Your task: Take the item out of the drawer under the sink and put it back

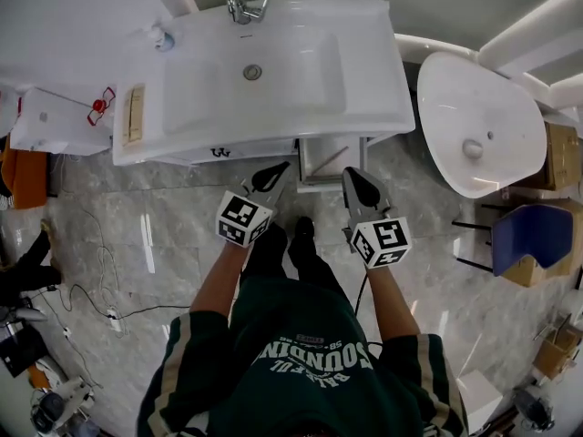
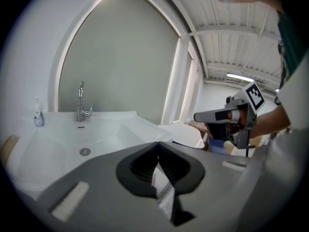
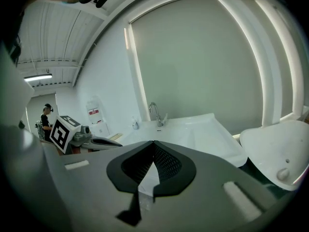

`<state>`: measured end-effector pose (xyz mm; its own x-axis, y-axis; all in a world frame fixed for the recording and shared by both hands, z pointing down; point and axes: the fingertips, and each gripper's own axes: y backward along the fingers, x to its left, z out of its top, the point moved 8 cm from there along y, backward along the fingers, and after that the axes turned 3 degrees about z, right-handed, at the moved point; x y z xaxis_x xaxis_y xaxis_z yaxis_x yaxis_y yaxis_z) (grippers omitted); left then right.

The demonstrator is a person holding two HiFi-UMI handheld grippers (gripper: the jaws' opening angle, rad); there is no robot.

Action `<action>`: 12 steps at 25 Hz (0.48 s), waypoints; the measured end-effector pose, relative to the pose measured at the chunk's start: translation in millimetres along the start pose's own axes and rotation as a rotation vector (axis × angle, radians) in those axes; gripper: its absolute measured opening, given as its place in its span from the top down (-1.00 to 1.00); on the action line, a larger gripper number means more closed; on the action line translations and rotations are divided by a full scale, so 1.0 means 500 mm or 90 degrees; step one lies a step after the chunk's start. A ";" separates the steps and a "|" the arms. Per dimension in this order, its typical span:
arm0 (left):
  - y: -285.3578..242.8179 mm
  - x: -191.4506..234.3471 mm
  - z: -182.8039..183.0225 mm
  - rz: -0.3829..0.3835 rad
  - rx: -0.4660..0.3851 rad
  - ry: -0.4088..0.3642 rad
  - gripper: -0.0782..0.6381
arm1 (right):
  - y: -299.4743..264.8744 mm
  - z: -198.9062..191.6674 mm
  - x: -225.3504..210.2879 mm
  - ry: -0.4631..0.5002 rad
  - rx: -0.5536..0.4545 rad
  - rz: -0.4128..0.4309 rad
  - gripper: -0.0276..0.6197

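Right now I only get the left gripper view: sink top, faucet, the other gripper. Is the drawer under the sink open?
Observer: Yes. The head view shows a white drawer sticking out below the front edge of the sink.
Operator: Right jaws?
Observer: In the right gripper view, the right gripper has its jaws together at the tips and holds nothing.
Operator: Where's my left gripper relative to the drawer?
Observer: From above, the left gripper has its tip just left of the drawer's left corner, and the right one sits at its right corner. I can't tell their height above it from that view.
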<state>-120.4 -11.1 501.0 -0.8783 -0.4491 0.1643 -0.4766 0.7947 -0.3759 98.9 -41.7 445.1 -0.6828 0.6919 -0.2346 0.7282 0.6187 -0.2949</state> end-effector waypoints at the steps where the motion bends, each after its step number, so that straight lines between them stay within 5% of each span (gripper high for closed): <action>1: -0.014 -0.005 -0.010 -0.011 0.009 -0.004 0.64 | 0.005 -0.012 -0.006 -0.005 0.002 -0.007 0.91; 12: -0.159 -0.063 -0.117 -0.117 0.115 -0.054 0.63 | 0.073 -0.124 -0.050 -0.059 0.024 -0.096 0.91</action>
<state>-57.3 -36.4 579.1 -0.7674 -0.6181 0.1702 -0.6068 0.6146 -0.5041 146.2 -13.5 497.6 -0.7878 0.5543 -0.2684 0.6157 0.6971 -0.3674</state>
